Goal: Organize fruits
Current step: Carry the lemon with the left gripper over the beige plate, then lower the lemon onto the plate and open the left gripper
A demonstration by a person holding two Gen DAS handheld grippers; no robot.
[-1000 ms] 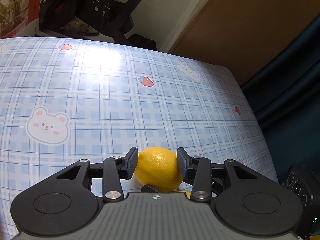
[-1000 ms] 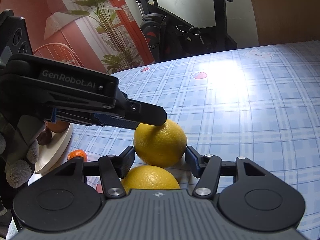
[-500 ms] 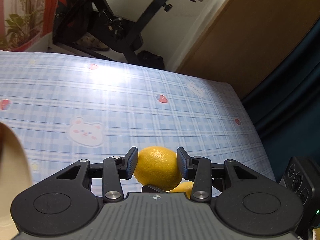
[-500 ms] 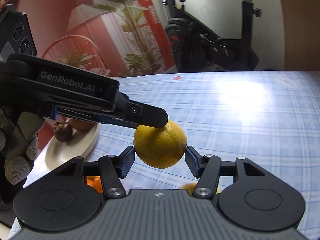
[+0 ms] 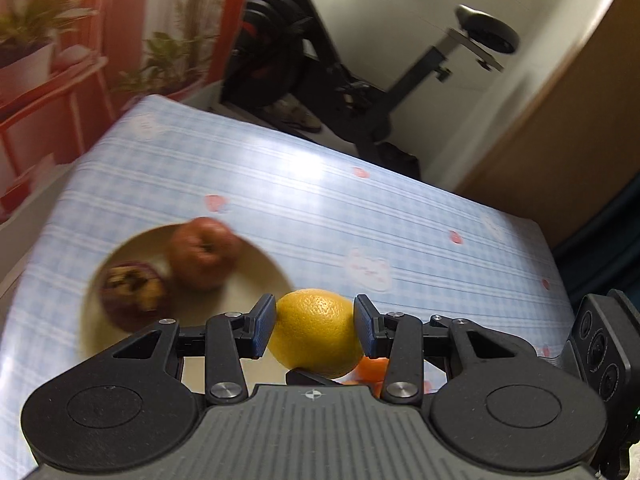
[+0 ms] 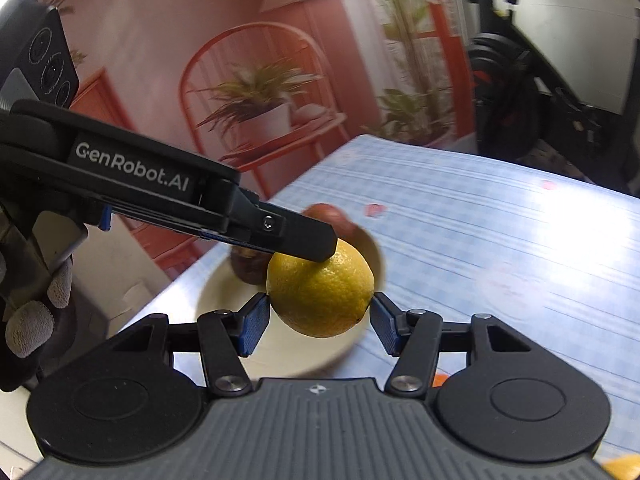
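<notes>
A yellow lemon (image 5: 316, 332) hangs in the air, held by both grippers at once. My left gripper (image 5: 315, 320) is shut on its sides. In the right wrist view the same lemon (image 6: 320, 292) sits between the blue pads of my right gripper (image 6: 320, 316), which press its two ends, while a left gripper finger (image 6: 304, 240) lies across its top. Just beyond and below is a cream plate (image 5: 256, 276) carrying a red apple (image 5: 204, 256) and a dark purple mangosteen (image 5: 132, 292). The lemon hovers at the plate's near right rim.
A small orange fruit (image 5: 370, 368) lies on the blue checked tablecloth (image 5: 400, 220) under the lemon. Another yellow fruit (image 6: 624, 468) shows at the bottom right corner. A gloved hand (image 6: 32, 320) holds the left gripper. An exercise bike (image 5: 360, 80) stands behind the table.
Both grippers have lifted the lemon off the table and carried it left together. A second lemon stayed behind. The plate with apple and mangosteen has come into view.
</notes>
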